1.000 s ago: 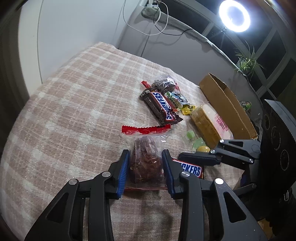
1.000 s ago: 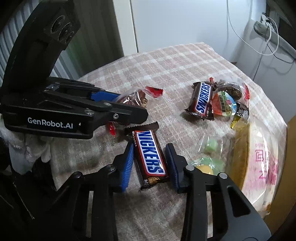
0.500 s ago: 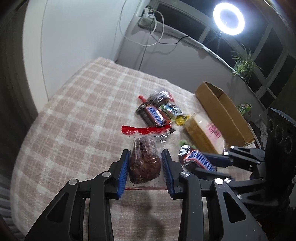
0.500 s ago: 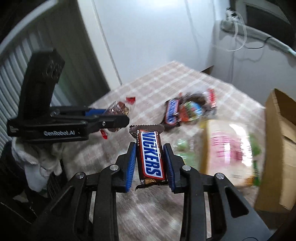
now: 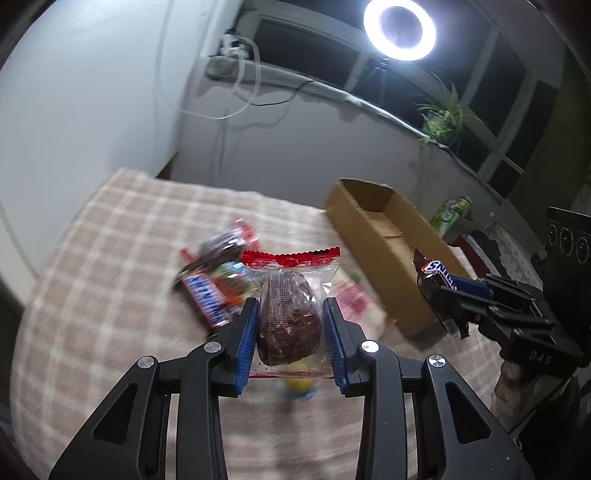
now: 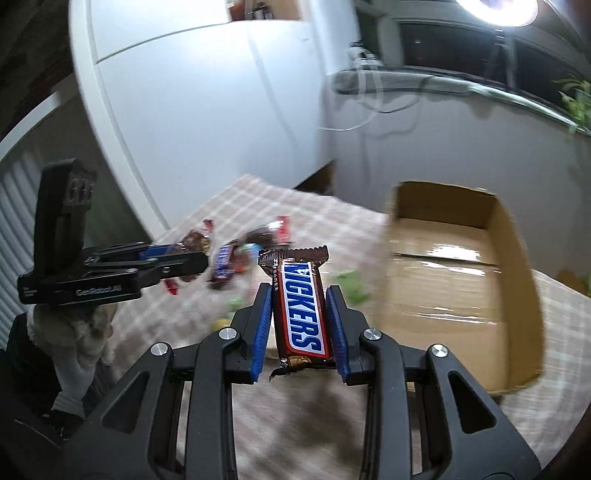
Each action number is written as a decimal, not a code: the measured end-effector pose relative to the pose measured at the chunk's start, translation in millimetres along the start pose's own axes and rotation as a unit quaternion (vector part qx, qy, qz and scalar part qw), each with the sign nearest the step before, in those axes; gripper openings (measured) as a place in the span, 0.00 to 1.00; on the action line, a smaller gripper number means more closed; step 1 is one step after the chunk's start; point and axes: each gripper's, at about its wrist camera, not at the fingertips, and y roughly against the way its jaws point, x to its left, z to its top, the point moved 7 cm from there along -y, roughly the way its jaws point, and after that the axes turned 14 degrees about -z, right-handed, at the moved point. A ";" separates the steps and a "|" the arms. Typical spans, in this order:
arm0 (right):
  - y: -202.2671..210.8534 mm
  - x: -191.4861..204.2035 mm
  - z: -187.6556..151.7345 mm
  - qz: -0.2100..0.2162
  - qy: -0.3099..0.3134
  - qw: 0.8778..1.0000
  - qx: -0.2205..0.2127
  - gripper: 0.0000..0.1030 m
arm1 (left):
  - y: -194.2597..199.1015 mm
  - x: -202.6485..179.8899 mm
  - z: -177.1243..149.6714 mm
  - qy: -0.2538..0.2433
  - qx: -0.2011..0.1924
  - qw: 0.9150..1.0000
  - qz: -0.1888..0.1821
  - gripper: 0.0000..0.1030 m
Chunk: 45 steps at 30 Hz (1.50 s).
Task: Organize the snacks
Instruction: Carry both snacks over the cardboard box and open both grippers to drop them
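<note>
The Snickers bar (image 6: 302,308), clamped lengthwise in the right gripper (image 6: 300,328) jaws above the table (image 6: 303,435), hangs just left of the open cardboard box (image 6: 454,295), nearer it than the left gripper (image 5: 290,341) clamped on its cake packet (image 5: 290,314).

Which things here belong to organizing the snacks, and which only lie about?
Belong: clear red-topped packet of brown cake; brown Snickers bar; open brown cardboard box; blurred pile of wrapped snacks.
Lying about: white ring light; green potted plant; green can.
</note>
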 end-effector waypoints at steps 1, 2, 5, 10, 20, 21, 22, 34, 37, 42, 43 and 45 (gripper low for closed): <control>1.8 -7.8 -0.1 -0.006 -0.005 1.000 -0.001 0.30 | -4.9 -5.9 2.7 -0.005 0.001 1.000 -0.004 0.32; 2.6 -17.2 0.4 -0.014 -0.011 1.000 -0.001 0.30 | -9.7 -11.7 5.3 -0.010 0.002 1.000 -0.009 0.32; 4.0 -42.4 1.0 -0.034 -0.027 0.999 -0.003 0.30 | -22.0 -28.0 11.7 -0.023 0.004 1.000 -0.019 0.32; 9.3 -84.6 -8.0 -0.073 -0.047 0.996 -0.003 0.30 | -44.1 -57.3 21.4 -0.045 0.011 0.998 -0.038 0.32; -7.4 -151.6 -17.0 -0.140 -0.080 0.987 0.021 0.30 | -97.1 -102.5 28.2 -0.085 0.039 0.994 -0.049 0.32; -9.9 -154.3 -16.8 -0.142 -0.081 0.986 0.023 0.30 | -102.1 -105.4 28.7 -0.089 0.042 0.994 -0.048 0.32; -11.9 -156.7 -16.2 -0.144 -0.083 0.986 0.024 0.30 | -108.2 -108.3 29.8 -0.092 0.046 0.994 -0.046 0.32; -40.8 -165.5 -6.8 -0.151 -0.080 0.985 0.036 0.30 | -159.0 -111.8 54.4 -0.107 0.068 0.992 -0.014 0.32; -44.4 -163.7 -7.0 -0.152 -0.075 0.985 0.038 0.30 | -168.4 -107.6 56.2 -0.103 0.076 0.992 -0.010 0.33; -44.1 -162.8 -5.1 -0.155 -0.070 0.985 0.034 0.44 | -176.8 -106.0 52.6 -0.100 0.084 0.991 -0.004 0.35; -42.9 -161.7 -4.1 -0.157 -0.067 0.985 0.032 0.55 | -177.4 -105.6 52.7 -0.099 0.085 0.991 -0.003 0.36; -39.8 -160.1 -1.6 -0.162 -0.063 0.984 0.026 0.58 | -177.9 -105.8 54.4 -0.097 0.084 0.992 -0.001 0.44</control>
